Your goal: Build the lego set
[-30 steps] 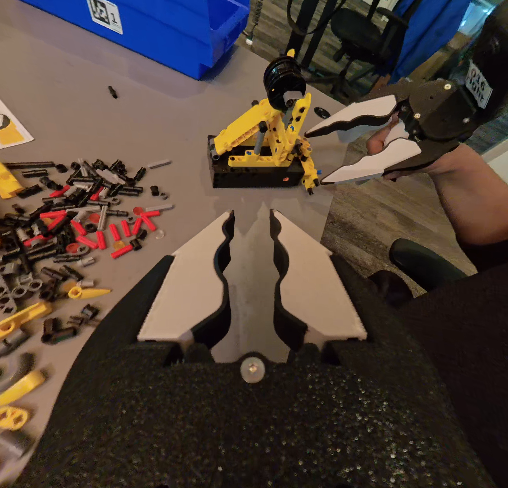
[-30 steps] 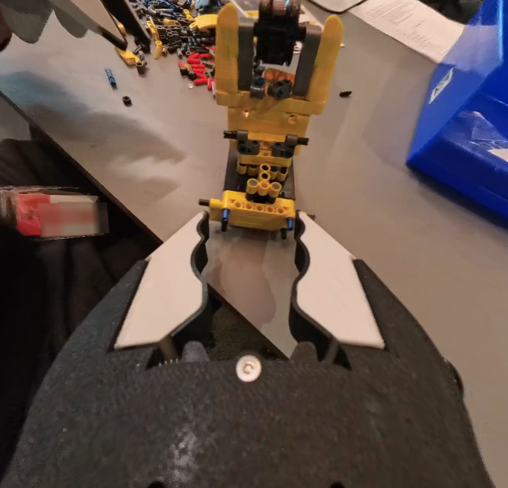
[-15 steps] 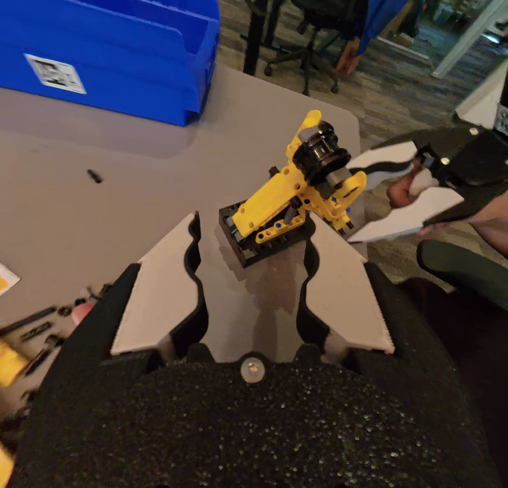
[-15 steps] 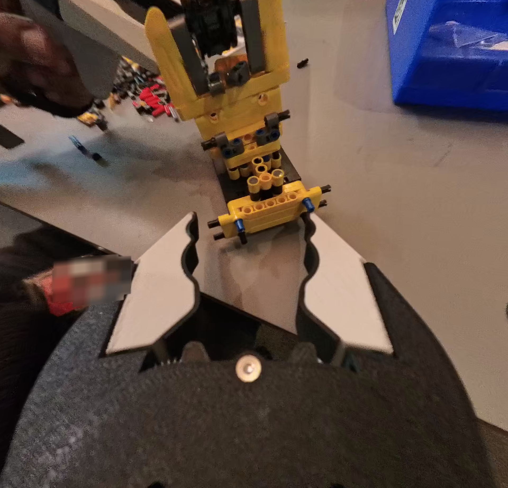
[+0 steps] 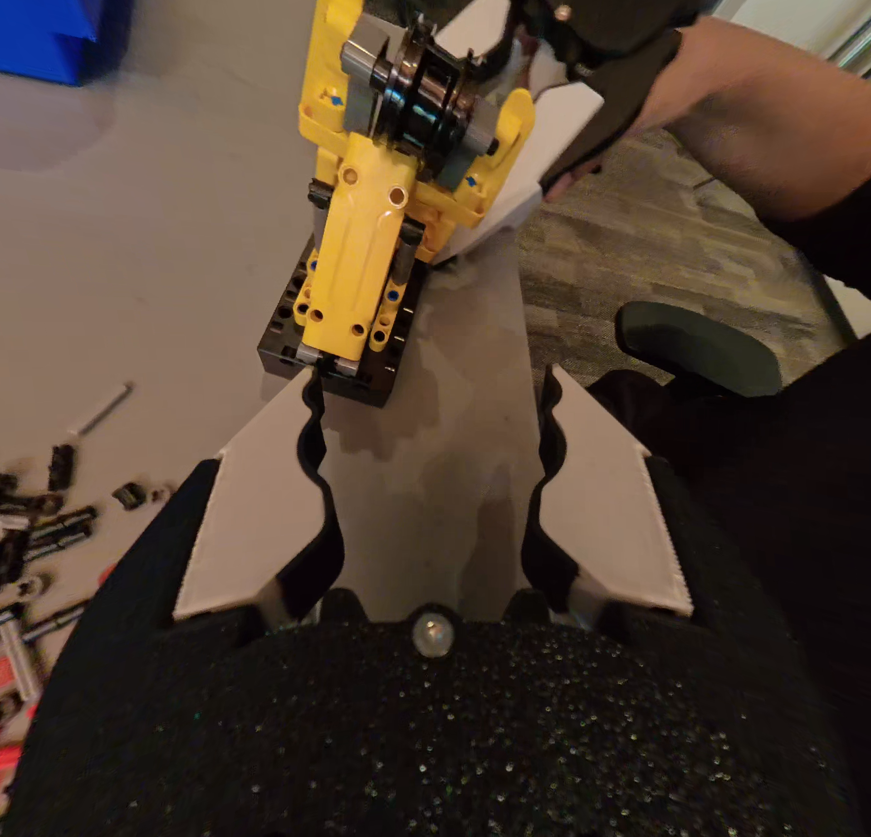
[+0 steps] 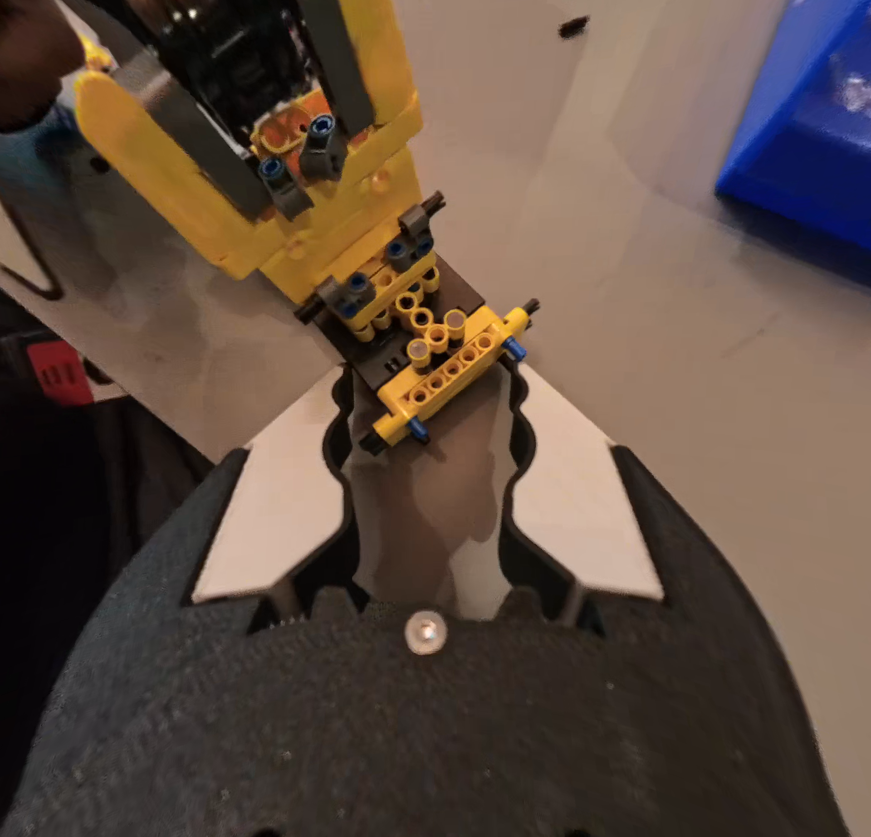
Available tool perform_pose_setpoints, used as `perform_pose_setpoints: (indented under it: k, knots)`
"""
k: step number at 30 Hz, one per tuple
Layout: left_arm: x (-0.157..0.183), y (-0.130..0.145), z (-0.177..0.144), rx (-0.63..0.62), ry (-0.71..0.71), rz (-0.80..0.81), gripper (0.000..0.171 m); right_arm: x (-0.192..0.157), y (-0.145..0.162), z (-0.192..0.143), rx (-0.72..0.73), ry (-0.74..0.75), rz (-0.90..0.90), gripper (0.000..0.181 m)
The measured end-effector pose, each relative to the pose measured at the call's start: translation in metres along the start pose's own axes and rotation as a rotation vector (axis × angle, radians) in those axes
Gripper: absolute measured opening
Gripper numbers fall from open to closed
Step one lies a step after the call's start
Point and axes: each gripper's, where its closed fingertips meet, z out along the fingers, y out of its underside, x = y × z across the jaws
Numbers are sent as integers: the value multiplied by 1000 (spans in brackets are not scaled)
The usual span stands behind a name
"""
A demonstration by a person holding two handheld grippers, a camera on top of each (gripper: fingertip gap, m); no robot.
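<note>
A yellow and black brick model (image 5: 353,258) stands on a black base on the grey table (image 5: 141,249), with a black wheel (image 5: 424,93) at its top. My left gripper (image 5: 431,376) is open, and its left fingertip (image 5: 308,381) is at the near edge of the base. My right gripper (image 6: 429,371) is open at the model's other end. The model's yellow cross beam (image 6: 447,371) lies slantwise between its fingertips. The right gripper (image 5: 532,122) also shows behind the model in the left wrist view, held by a person's hand.
A blue bin (image 6: 801,131) stands on the table beyond the model and also shows in the left wrist view (image 5: 42,23). Loose black, grey and red parts (image 5: 52,522) lie at the left. A small black pin (image 6: 572,25) lies alone. The table edge and a dark chair armrest (image 5: 697,348) are at the right.
My left gripper has swung in toward the model's base end and opened wider. My right gripper has moved in until the yellow cross beam lies between its tips. The model looks turned.
</note>
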Motion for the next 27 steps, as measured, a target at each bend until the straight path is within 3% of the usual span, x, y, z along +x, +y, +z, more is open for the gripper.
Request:
perform_pose_setpoints:
  k: [4,7,12,15,18,21,24,27]
  knots:
    - [15,7,-10,27,75,-28,91,-2,-9,11,-31,-116,-158,70]
    - [40,15,-12,12,205,-69,78,-17,-17,23,-29,-254,-304,87]
    - [49,23,-23,30,218,-120,77,-34,-33,43,-76,-406,-486,81]
    - [47,22,-31,73,234,-183,78,-35,-40,51,-112,-435,-545,80]
    - [48,14,-45,141,282,-220,78,-22,-33,49,-213,-361,-590,79]
    - [27,7,-60,206,191,-215,78,-16,-20,32,-282,-332,-555,79]
    - [-18,6,-61,221,-25,-239,78,-19,-14,9,-306,-333,-439,79]
    - [-17,6,-48,197,15,-284,78,-34,-28,-12,-269,-343,-260,78]
